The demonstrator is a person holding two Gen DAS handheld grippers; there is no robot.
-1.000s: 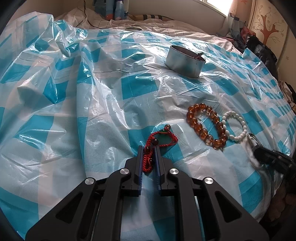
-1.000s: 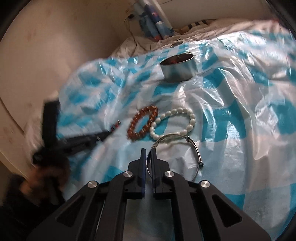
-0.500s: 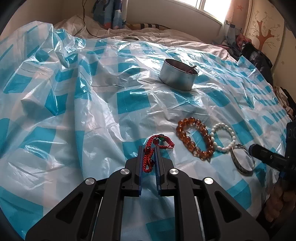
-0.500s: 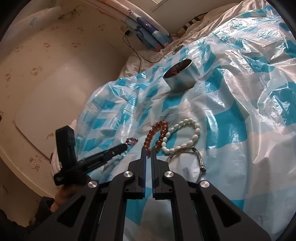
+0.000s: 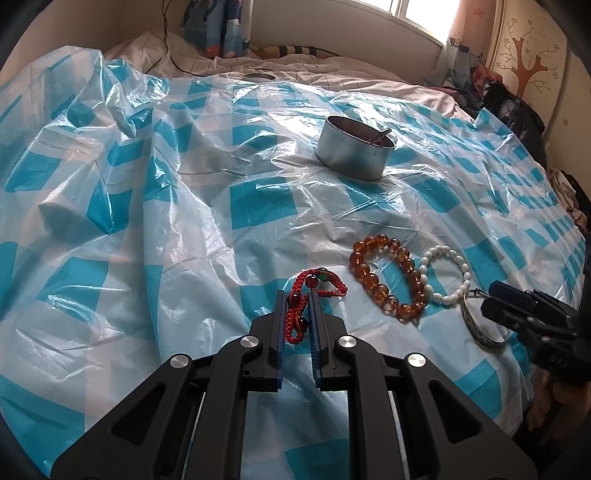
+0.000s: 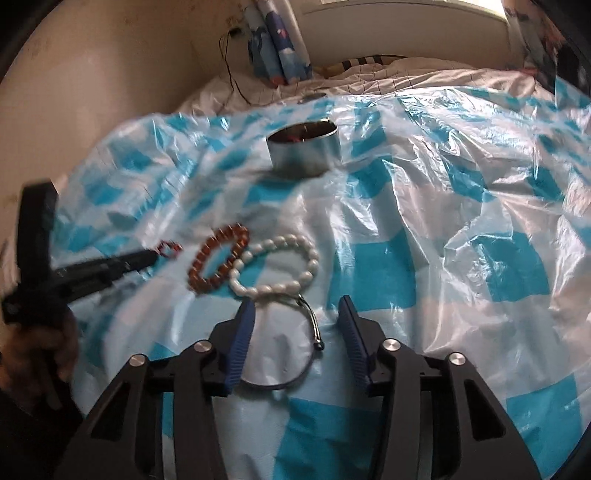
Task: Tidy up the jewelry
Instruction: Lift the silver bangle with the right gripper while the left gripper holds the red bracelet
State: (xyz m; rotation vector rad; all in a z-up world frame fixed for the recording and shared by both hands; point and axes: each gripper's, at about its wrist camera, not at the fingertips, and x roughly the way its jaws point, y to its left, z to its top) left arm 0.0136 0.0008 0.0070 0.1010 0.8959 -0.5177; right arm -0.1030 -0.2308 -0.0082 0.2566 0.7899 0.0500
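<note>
The right gripper (image 6: 295, 310) has just been opening its jaws, now standing apart around the silver bangle (image 6: 291, 354), which is lying flat, clasp pointing far. The left gripper (image 5: 297, 306) is pinching the red cord bracelet (image 5: 306, 295), stretched near-to-far, left of the amber bead bracelet (image 5: 388, 280).

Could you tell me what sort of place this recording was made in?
Most likely a bedroom: the blue-checked plastic sheet is spread over a bed, with rumpled bedding behind it, a window above, and a tree decal on the wall.
</note>
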